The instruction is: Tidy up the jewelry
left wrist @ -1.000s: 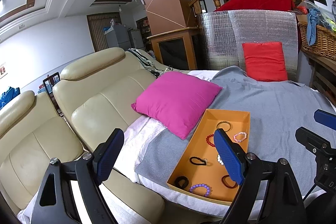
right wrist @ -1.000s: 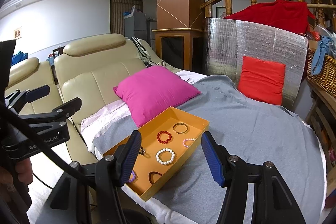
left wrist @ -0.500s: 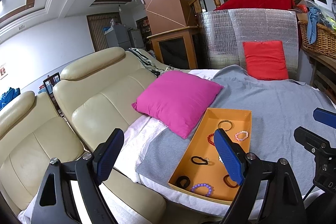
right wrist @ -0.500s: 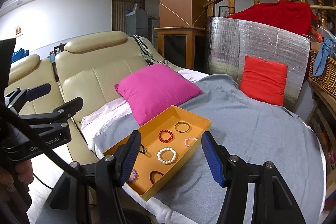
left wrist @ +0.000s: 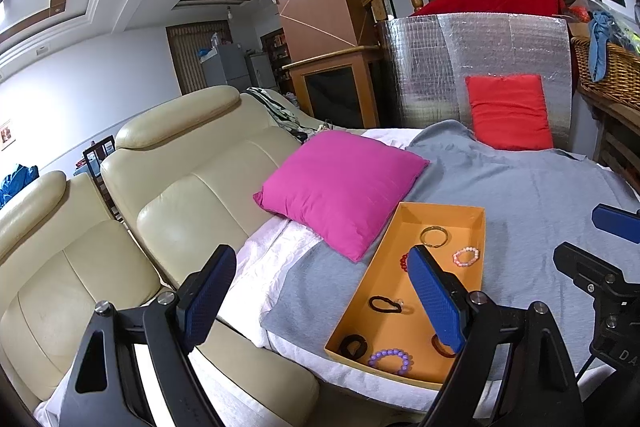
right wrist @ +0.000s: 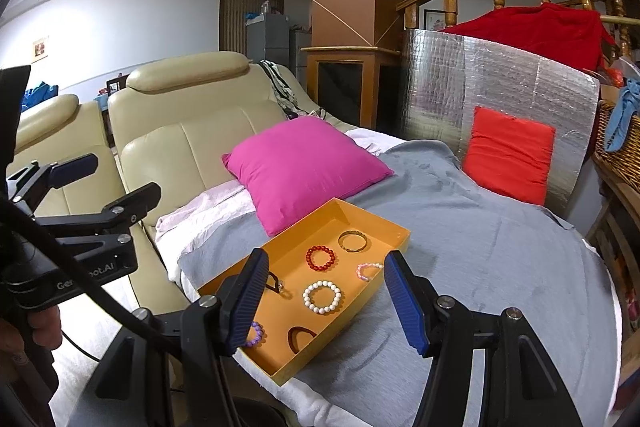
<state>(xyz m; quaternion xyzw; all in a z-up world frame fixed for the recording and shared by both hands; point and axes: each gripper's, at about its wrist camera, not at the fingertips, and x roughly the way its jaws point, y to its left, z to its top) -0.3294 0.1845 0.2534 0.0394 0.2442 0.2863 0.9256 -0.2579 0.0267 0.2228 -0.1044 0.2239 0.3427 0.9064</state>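
Note:
An orange tray (right wrist: 390, 227) lies on a grey cloth (right wrist: 480, 235); it also shows in the left wrist view (left wrist: 376, 291). In it lie several bracelets and hair ties: a white bead bracelet (right wrist: 322, 297), a red bead bracelet (right wrist: 320, 258), a gold bangle (right wrist: 352, 241), a pink bracelet (right wrist: 368, 270), a purple bracelet (left wrist: 389, 361) and a black hair tie (left wrist: 382, 304). My right gripper (right wrist: 324, 301) is open and empty above the tray's near part. My left gripper (left wrist: 320, 299) is open and empty, held left of the tray over the sofa edge.
A pink cushion (right wrist: 304, 167) lies just behind the tray. A red cushion (right wrist: 510, 155) leans on a silver foil panel (right wrist: 492, 83). A cream leather sofa (left wrist: 180, 195) stands at the left. A wicker basket (left wrist: 608, 75) sits at the right.
Both grippers have shifted slightly; the tray sits a little lower and closer in the right wrist view. Both stay open and empty.

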